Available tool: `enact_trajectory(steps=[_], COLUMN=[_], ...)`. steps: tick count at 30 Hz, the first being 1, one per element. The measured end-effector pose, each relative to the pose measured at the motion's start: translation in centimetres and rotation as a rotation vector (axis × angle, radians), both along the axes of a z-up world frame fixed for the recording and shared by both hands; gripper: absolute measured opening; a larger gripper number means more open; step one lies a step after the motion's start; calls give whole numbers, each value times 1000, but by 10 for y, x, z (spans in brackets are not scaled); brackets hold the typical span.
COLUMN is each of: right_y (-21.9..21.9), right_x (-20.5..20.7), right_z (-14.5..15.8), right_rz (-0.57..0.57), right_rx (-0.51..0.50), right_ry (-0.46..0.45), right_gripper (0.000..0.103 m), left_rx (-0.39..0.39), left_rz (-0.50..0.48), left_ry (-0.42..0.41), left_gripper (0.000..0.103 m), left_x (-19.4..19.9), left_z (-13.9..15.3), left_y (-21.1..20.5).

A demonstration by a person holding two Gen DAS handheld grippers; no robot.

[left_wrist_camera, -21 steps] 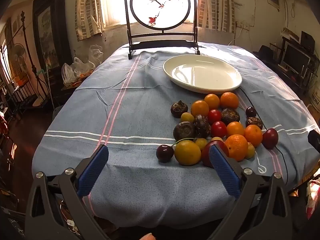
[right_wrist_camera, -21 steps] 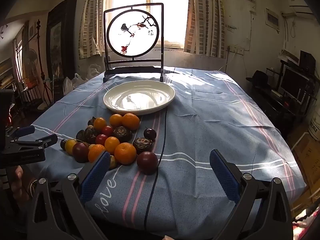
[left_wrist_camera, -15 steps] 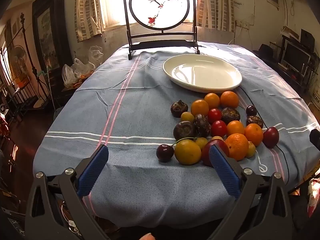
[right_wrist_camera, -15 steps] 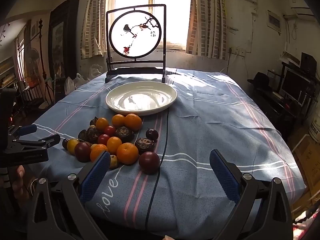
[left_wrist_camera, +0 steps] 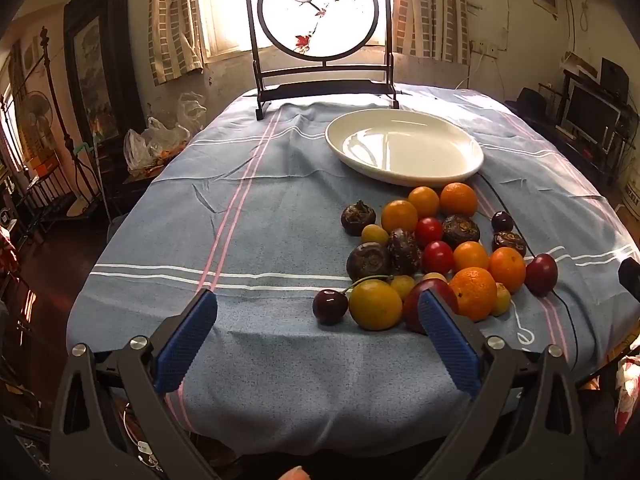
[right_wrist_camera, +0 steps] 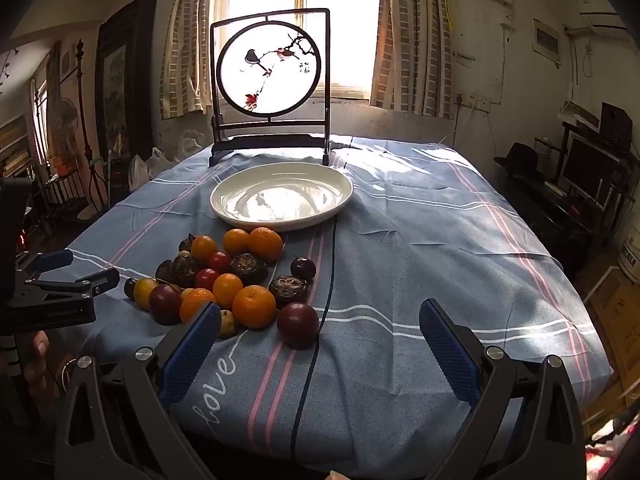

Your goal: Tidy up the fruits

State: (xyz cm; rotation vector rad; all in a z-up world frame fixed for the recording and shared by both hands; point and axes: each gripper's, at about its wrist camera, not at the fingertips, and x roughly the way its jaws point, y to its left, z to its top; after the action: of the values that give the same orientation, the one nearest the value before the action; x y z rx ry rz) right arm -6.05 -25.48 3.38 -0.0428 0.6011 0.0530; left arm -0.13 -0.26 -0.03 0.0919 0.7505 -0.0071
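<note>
Claws both low at the near edge of the table [left_wrist_camera: 280, 380], which is covered in a blue striped cloth. Left claw [left_wrist_camera: 318, 330] spread wide, nothing held; its right blue pad sits in front of a dark red plum [left_wrist_camera: 416, 300]. Right claw [right_wrist_camera: 320, 344] equally wide, empty, poised above the cloth. Fruit pile [left_wrist_camera: 432, 256] lies on the cloth just beyond: a cherry [left_wrist_camera: 330, 306] and yellow fruit [left_wrist_camera: 375, 304] nearest, oranges, small red tomatoes and dark brown water chestnuts behind, touching one another. Black cable [right_wrist_camera: 320, 320] runs past the pile's right side. White plate [right_wrist_camera: 240, 216] farther back, holding no fruit. Round bird screen [right_wrist_camera: 269, 68] stands at the far edge, before the window.
</note>
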Motion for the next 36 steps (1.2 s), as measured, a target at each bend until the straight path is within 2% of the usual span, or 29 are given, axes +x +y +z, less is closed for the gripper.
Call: enact_trajectory(steps=[36], right_y=[5], right_x=[-2], right_z=[-2], right_rz=[19], right_rx=[-5], right_ry=[2], right_gripper=[99], left_rx=[-8], left_rz=[-10], left_ry=[-5], left_gripper=[99], left_x=[0], left_z=[3], left_y=[1])
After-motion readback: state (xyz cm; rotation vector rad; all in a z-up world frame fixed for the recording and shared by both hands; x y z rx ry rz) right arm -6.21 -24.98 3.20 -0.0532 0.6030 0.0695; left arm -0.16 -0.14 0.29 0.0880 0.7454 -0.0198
